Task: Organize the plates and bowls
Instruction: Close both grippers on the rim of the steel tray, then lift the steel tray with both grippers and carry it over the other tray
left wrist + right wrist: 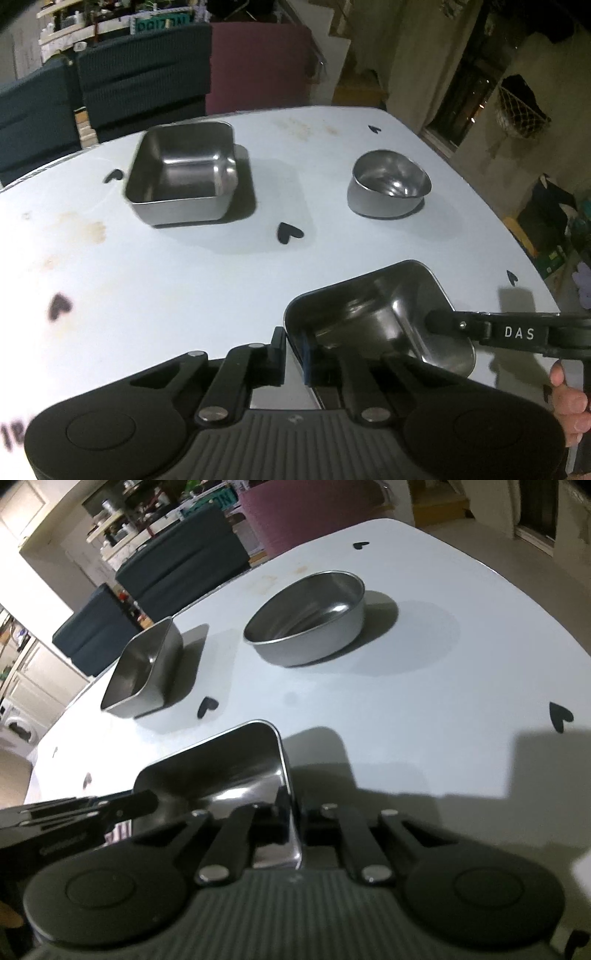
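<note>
Left wrist view: left gripper (293, 354) clamped on near-left rim of rectangular steel bowl (373, 317) at 5 o'clock on white table (166, 280). Right gripper (434, 321) closed on its right rim. Square steel bowl (181, 173) at 11 o'clock, round steel bowl (388, 184) at 1 o'clock.

Right wrist view: right gripper (295, 823) pinching the rectangular bowl's (221, 768) right wall; left gripper (144, 805) at 9 o'clock on its rim. Round bowl (306, 627) at 12, square bowl (144, 675) at 10.

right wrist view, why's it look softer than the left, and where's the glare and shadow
Right wrist view: overall motion-soft, the gripper's linkage smeared; glare on the near square bowl's rim; broad dark shadows across the white table. Left wrist view: sharper in the middle, heart mark blurred at the left edge, table edge bowed by fisheye.
</note>
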`<state>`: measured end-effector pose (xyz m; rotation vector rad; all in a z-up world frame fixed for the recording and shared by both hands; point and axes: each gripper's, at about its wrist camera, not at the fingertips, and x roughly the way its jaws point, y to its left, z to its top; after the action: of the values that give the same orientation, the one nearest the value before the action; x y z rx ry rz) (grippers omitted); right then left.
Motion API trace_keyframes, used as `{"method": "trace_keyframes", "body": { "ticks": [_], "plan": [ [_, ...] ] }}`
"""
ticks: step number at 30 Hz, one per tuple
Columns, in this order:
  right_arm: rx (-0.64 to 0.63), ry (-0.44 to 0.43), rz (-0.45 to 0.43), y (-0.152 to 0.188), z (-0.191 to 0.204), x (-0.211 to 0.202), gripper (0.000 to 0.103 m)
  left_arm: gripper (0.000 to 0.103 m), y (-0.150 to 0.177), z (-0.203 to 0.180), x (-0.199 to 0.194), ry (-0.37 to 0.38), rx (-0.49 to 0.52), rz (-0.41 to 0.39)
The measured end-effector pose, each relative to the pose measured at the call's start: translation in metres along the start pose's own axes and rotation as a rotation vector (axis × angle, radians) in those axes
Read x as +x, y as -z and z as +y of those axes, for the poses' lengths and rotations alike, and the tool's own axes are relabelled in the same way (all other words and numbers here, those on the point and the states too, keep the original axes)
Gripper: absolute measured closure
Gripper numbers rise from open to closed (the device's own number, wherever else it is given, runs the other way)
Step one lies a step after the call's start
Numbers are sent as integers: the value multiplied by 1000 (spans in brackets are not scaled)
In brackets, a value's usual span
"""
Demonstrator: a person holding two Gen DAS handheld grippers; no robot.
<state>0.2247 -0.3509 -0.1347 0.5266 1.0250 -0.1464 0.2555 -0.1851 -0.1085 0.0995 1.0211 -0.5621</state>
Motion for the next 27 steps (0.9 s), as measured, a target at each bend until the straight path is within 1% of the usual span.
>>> {"method": "trace_keyframes", "body": {
  "ticks": [4, 8, 13, 16, 18, 20, 22, 25, 27],
  "plan": [
    [-30, -44, 10, 9, 10, -12, 97, 93, 12, 7, -27, -24, -9, -25],
    [-109, -74, 19, 20, 33, -24, 97, 93, 31, 13, -56, -51, -5, -31],
    [-184, -119, 43, 38, 54, -38, 98, 91, 61, 21, -81, -46, -21, -27],
    [-225, -133, 48, 50, 63, -46, 97, 90, 77, 23, -85, -27, -43, -26],
    [-239, -129, 53, 56, 65, -48, 97, 90, 82, 22, -80, -23, -53, -26],
    [-246, -115, 63, 64, 68, -51, 97, 90, 81, 19, -74, -22, -41, -33],
    [-267, -83, 60, 69, 71, -51, 97, 90, 80, 16, -71, -19, -23, -42],
    [-278, -61, 58, 77, 65, -55, 98, 90, 79, 14, -66, -2, -18, -40],
    [-269, -55, 62, 81, 61, -54, 98, 90, 79, 15, -61, -6, -15, -35]
  ]
}}
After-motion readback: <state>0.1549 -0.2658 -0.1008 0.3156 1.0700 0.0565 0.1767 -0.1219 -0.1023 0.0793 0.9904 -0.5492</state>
